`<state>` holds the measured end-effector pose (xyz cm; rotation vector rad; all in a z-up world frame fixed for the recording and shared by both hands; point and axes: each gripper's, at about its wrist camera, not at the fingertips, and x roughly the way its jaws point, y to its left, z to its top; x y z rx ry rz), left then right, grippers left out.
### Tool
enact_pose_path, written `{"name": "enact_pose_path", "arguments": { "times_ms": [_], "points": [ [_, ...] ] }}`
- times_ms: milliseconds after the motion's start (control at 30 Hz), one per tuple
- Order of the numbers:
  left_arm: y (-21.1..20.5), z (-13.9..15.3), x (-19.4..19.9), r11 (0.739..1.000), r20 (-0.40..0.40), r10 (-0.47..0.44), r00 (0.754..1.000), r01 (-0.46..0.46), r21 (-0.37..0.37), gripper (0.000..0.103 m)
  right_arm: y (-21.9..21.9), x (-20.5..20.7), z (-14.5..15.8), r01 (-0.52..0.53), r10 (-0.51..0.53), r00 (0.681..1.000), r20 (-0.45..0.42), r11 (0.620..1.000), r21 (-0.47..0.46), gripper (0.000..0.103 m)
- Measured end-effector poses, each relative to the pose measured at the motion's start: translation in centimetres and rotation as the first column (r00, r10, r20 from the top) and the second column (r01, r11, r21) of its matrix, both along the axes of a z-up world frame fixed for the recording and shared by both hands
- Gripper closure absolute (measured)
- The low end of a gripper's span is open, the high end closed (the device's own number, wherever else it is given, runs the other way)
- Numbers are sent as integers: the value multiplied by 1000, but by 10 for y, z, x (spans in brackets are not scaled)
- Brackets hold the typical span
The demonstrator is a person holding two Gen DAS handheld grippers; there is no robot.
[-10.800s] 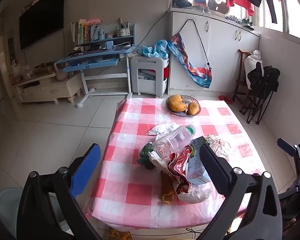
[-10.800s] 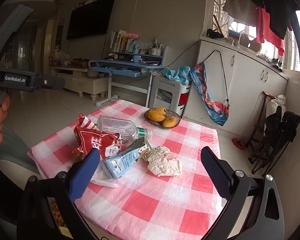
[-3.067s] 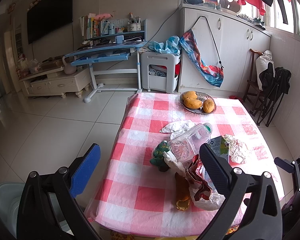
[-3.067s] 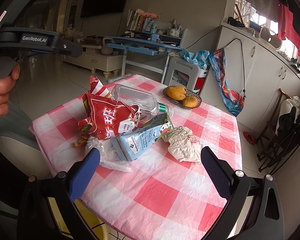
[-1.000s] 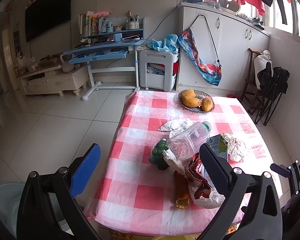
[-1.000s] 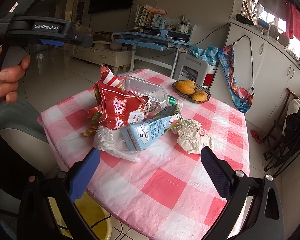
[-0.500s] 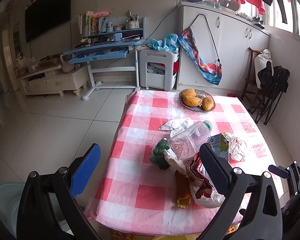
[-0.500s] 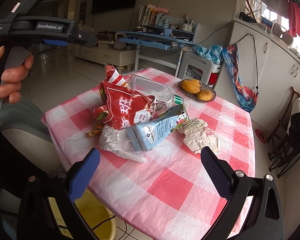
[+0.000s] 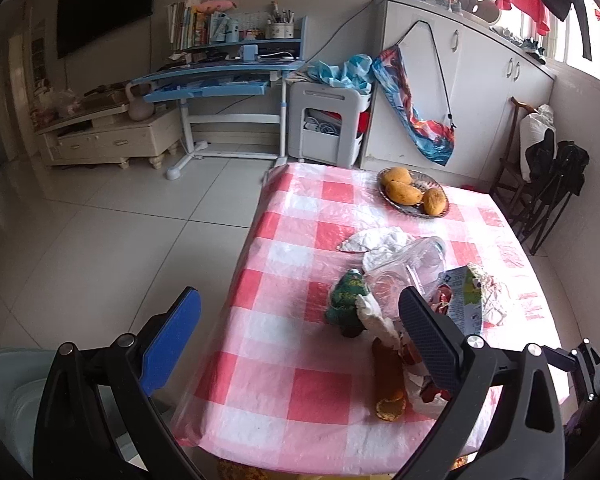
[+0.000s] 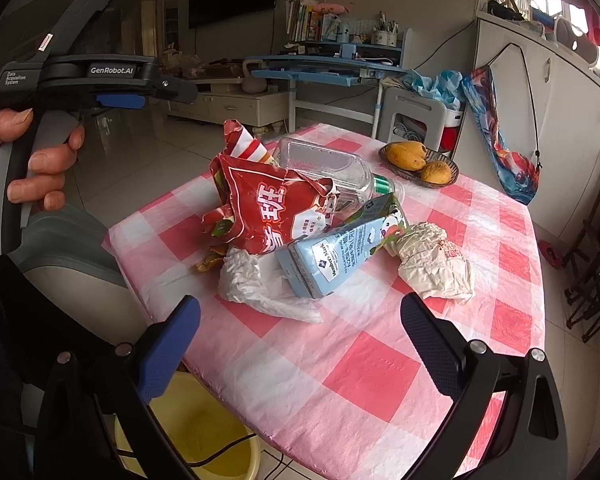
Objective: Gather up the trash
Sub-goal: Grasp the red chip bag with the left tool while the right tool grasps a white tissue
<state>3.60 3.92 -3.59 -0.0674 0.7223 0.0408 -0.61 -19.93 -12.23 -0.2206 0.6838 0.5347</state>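
Note:
Trash is piled on a red-and-white checked table (image 10: 372, 364): a red snack bag (image 10: 272, 208), a clear plastic bottle (image 10: 328, 168), a blue milk carton (image 10: 336, 256), a crumpled paper wrapper (image 10: 436, 264) and a white plastic bag (image 10: 256, 284). In the left wrist view the same pile shows the bottle (image 9: 408, 272), carton (image 9: 464, 300), a green wrapper (image 9: 346, 296) and a banana peel (image 9: 388, 376). My right gripper (image 10: 300, 344) is open, just short of the pile. My left gripper (image 9: 300, 336) is open above the table's near left edge.
A yellow bin (image 10: 188, 440) stands on the floor under the table's near corner. A bowl of mangoes (image 9: 414, 194) sits at the far end. A grey chair (image 10: 68, 252) stands to the left, and a person's hand (image 10: 32, 160) holds the left gripper's handle.
The right gripper has moved closer to the trash pile. The left gripper has shifted slightly nearer the table. Both stay open.

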Motion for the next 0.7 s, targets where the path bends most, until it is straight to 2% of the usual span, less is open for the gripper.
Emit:
{"name": "enact_pose_path", "arguments": {
  "times_ms": [133,233,300,367,400,433,467,500,533,567,633,700],
  "points": [
    [-17,0,1,995,12,-92,996,92,-28,7,7,-4,2,-54,54,999,-1,998,24,12],
    [-40,-12,10,991,-52,-132,990,132,-10,7,21,-8,-2,-103,103,995,-6,995,5,18],
    [-54,-27,21,991,-125,-131,984,132,0,10,27,-10,-3,-124,124,992,-7,992,-6,21],
    [-62,-38,31,991,-184,-134,974,132,-24,24,31,-10,-7,-131,131,991,-16,991,-5,26],
    [-66,-43,36,990,-204,-138,969,132,-44,27,32,-9,-9,-133,132,991,-20,991,-4,27],
    [-69,-47,39,990,-213,-140,967,133,-45,39,33,-8,-11,-131,131,991,-25,991,-4,30],
    [-72,-50,41,990,-221,-142,965,138,-36,55,34,-5,-12,-131,131,991,-30,991,-1,31],
    [-76,-54,44,989,-235,-149,960,147,-25,64,36,-3,-14,-130,130,991,-36,991,2,37],
    [-77,-56,46,988,-242,-157,958,154,-33,82,37,0,-15,-129,129,991,-42,992,4,41],
    [-77,-55,46,985,-234,-171,957,163,-51,90,39,2,-17,-131,131,990,-49,991,7,42],
    [-72,-47,43,979,-201,-201,959,187,-86,95,43,6,-20,-138,138,989,-61,990,5,50],
    [-61,-42,42,967,-189,-229,955,200,-160,97,48,11,-24,-134,133,988,-74,991,-10,56]
  ]
}}
